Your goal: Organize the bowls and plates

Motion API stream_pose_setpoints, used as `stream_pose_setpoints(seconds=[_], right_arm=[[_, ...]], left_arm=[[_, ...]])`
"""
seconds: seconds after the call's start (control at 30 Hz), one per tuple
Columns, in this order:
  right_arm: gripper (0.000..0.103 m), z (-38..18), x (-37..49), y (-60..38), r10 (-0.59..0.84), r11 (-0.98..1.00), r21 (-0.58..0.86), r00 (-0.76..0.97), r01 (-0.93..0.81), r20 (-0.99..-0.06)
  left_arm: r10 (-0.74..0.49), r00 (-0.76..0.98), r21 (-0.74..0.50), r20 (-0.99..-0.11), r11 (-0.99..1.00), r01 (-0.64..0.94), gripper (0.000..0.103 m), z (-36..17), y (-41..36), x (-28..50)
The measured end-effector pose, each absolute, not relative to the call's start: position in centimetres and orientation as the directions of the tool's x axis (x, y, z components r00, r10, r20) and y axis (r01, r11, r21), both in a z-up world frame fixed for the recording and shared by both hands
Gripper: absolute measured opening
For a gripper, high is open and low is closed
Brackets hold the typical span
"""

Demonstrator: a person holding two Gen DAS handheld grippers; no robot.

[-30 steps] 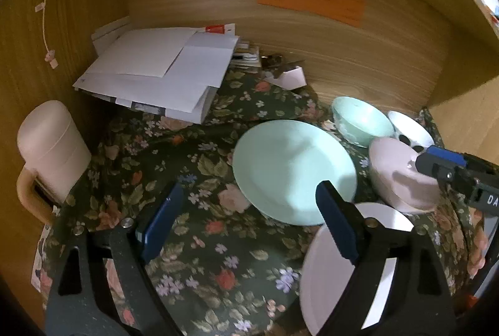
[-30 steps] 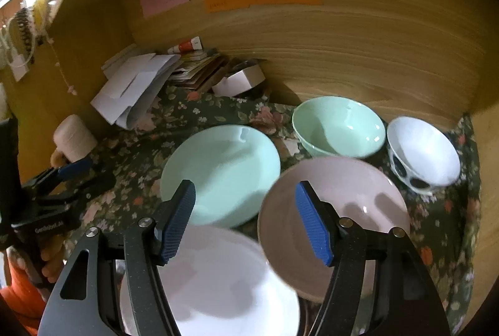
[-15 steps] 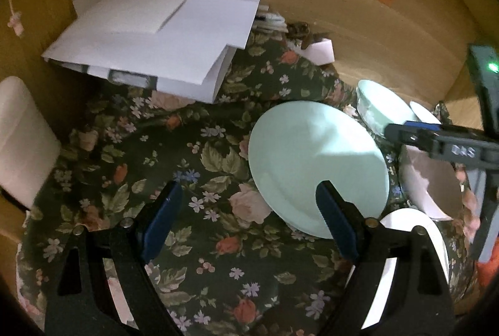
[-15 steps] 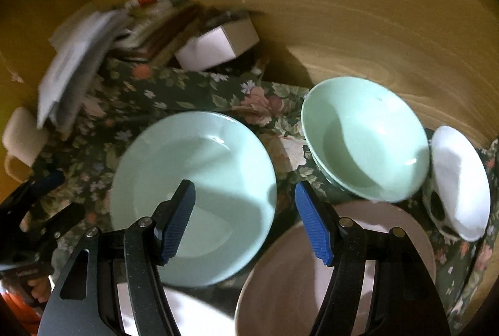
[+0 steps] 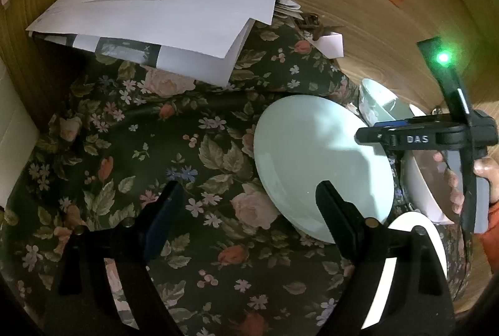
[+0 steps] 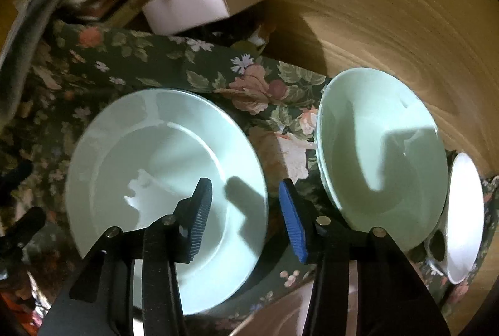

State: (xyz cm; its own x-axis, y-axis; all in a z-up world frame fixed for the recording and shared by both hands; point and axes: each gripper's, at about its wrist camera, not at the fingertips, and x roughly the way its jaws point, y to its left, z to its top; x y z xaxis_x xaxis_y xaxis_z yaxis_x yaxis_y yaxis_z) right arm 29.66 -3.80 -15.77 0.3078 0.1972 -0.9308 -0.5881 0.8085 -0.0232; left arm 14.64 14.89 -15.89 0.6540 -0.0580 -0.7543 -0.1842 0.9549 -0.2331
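Only the left wrist view shows white papers (image 5: 162, 8) upper left, left gripper (image 5: 246, 205) gaping over floral cloth (image 5: 156, 148), mint plate (image 5: 318, 161) centre-right, while right wrist view shows right gripper (image 6: 246, 217), jaws just narrowing, straddling plate rim without gripping, mint bowl (image 6: 383, 148) right, white bowl (image 6: 464, 220) far right.

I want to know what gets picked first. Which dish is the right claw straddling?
The flat mint plate: its right rim sits between the closing right claw fingers, untouched. The mint bowl lies outside them.

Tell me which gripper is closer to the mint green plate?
Right. The right gripper straddles the mint green plate rim; the left gripper hangs beside it, over the cloth.
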Motion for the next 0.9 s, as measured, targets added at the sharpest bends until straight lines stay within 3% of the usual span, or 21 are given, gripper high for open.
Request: stream_pose_setpoints(seconds=[0.1,0.6,0.77,0.9], right_arm=[[0.036,-16.5,30.1,-3.4,0.194,0.805,-0.003,0.268,-0.593,-0.944],[0.035,-15.6,23.8,0.5,0.348,0.719,0.145,0.173,-0.679,-0.921],[0.035,-16.4,21.0,1.6,0.399,0.7,0.193,0.152,-0.688,-0.904],[0.037,-17.3,20.2,1.8,0.41,0.702,0.2,0.158,-0.683,-0.898]], left_arm=[[-0.06,0.654,-0.232,-0.754,0.956,-0.18,0.082,-15.9,14.9,14.5],[-0.021,0.605,-0.213,-0.796,0.945,-0.248,0.06,-17.3,18.2,13.4],[-0.013,0.574,-0.199,-0.819,0.944,-0.262,0.049,-18.1,19.3,12.6],[-0.009,0.577,-0.194,-0.816,0.946,-0.26,0.047,-18.1,19.5,12.2]])
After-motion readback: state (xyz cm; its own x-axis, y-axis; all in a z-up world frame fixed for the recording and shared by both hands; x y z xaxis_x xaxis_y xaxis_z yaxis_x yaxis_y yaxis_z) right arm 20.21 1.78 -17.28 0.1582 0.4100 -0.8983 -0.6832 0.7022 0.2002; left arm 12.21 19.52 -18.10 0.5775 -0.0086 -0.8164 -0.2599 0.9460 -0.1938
